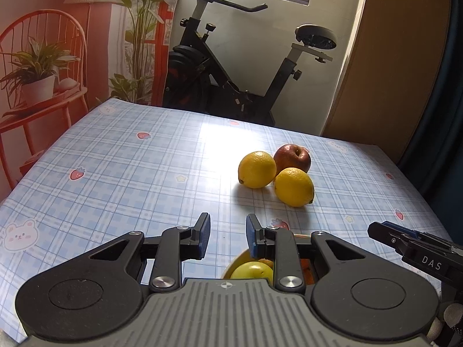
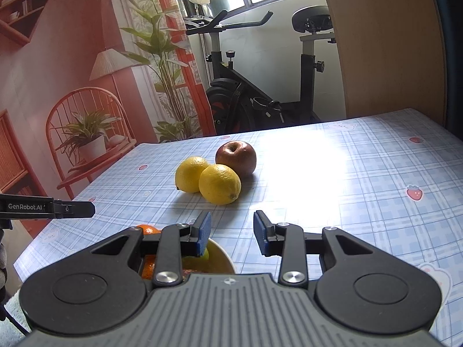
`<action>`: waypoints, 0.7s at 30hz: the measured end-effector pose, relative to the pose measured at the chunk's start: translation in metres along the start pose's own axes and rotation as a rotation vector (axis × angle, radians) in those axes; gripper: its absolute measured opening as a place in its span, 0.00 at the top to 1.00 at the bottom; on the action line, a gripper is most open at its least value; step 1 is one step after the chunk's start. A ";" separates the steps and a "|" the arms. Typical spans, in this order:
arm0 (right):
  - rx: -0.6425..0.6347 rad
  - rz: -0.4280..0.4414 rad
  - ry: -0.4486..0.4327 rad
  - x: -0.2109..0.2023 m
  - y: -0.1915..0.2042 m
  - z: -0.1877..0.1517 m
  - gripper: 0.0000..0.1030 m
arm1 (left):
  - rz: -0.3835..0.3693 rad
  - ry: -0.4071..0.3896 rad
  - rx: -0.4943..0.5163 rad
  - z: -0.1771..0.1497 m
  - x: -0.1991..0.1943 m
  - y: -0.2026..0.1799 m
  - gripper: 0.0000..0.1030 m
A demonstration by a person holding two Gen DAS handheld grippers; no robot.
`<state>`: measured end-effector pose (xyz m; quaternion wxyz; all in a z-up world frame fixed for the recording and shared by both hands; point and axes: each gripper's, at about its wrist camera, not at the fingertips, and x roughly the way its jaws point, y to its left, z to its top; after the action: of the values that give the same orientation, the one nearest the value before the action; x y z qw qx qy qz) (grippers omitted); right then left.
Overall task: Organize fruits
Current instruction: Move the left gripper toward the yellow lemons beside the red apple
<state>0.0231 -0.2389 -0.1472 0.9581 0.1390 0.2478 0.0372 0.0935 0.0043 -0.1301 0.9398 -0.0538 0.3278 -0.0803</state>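
Two lemons and a red apple lie bunched together on the checked tablecloth. From the right wrist the lemons and apple sit ahead, slightly left. A yellow bowl lies under my left gripper, holding a yellow-green fruit and oranges. The left jaws stand narrowly apart and empty. My right gripper is also slightly parted and empty, above the bowl's right rim. Each gripper's tip shows in the other view.
An exercise bike stands beyond the table's far edge, with a wooden panel to its right. A printed backdrop with a chair and plants hangs on the left. Bare cloth stretches left of the fruit cluster.
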 end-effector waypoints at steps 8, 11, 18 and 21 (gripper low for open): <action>0.009 0.001 -0.026 0.006 -0.024 0.022 0.65 | 0.015 -0.023 0.018 0.022 0.004 0.000 0.73; -0.043 0.010 -0.038 0.011 -0.023 0.031 0.65 | 0.024 -0.037 0.032 0.032 0.006 -0.002 0.73; -0.109 0.028 -0.061 0.028 -0.018 0.051 0.65 | 0.030 -0.061 0.095 0.051 0.016 -0.015 0.73; -0.139 0.055 -0.039 0.043 -0.016 0.057 0.64 | 0.016 -0.057 0.108 0.060 0.024 -0.019 0.73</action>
<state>0.0885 -0.2629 -0.1238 0.9687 0.0793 0.2221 0.0777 0.1475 -0.0156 -0.0955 0.9509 -0.0028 0.2964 -0.0887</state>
